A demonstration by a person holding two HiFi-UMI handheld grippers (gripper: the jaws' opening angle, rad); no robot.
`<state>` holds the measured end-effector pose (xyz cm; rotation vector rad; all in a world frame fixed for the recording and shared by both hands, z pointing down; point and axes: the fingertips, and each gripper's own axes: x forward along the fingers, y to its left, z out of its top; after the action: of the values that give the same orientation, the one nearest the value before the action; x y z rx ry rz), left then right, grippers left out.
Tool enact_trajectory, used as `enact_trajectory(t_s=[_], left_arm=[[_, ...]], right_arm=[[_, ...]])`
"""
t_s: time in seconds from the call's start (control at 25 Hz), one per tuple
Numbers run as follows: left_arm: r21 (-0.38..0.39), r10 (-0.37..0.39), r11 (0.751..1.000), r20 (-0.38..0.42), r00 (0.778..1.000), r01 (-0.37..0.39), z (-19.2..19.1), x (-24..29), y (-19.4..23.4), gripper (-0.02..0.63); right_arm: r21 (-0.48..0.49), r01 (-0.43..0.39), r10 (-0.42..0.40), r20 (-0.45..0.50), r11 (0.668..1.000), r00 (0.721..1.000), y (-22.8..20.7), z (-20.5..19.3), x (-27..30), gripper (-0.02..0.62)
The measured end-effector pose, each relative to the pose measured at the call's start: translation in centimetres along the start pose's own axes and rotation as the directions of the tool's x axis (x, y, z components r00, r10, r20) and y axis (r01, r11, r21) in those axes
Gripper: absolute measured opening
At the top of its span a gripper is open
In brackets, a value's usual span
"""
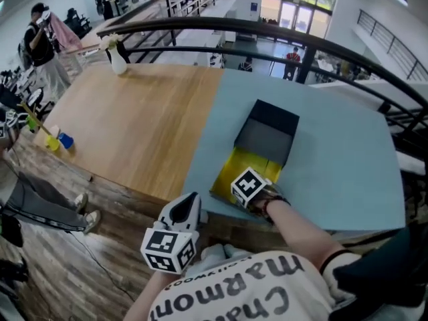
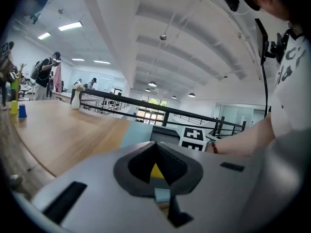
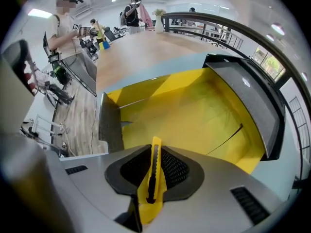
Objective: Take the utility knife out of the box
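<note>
Right gripper (image 3: 154,152) clamped on the utility knife (image 3: 151,181) over the box (image 3: 209,115); left gripper (image 2: 158,174) closed, empty. Knife likely light, rigid, slick: grip mid-handle.

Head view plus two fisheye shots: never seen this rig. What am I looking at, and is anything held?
There is no robot here. A person holds a two-jaw gripper in each hand. The head view comes from a camera on the person's head, looking down at the wooden table. The other two views come from a camera riding on each gripper, looking along its jaws.

On the table lies a blue mat. On the mat is an open box, black outside and yellow inside. A white vase stands at the table's far edge.

The right gripper is clamped on a yellow utility knife, with the box's yellow inside right beyond it. The left gripper is shut and empty, near the table's front edge.
</note>
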<state>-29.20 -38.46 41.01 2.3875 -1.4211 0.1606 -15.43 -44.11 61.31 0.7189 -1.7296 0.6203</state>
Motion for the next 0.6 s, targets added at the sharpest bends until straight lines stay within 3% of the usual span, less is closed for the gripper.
enact_trajectory(t_s=[0.44, 0.6], left_arm=[[-0.031, 0.183, 0.983, 0.034, 0.983, -0.182, -2.2, -4.5, -0.7, 0.002], [-0.035, 0.234, 0.972, 0.047, 0.971, -0.233, -2.5, -5.8, -0.7, 0.002]], right_arm=[[-0.037, -0.028, 0.028, 0.014, 0.999, 1.000, -0.1, 0.6, 0.0, 0.083], [0.002, -0.069, 0.068, 0.077, 0.998, 0.995, 0.0, 1.5, 0.0, 0.083]])
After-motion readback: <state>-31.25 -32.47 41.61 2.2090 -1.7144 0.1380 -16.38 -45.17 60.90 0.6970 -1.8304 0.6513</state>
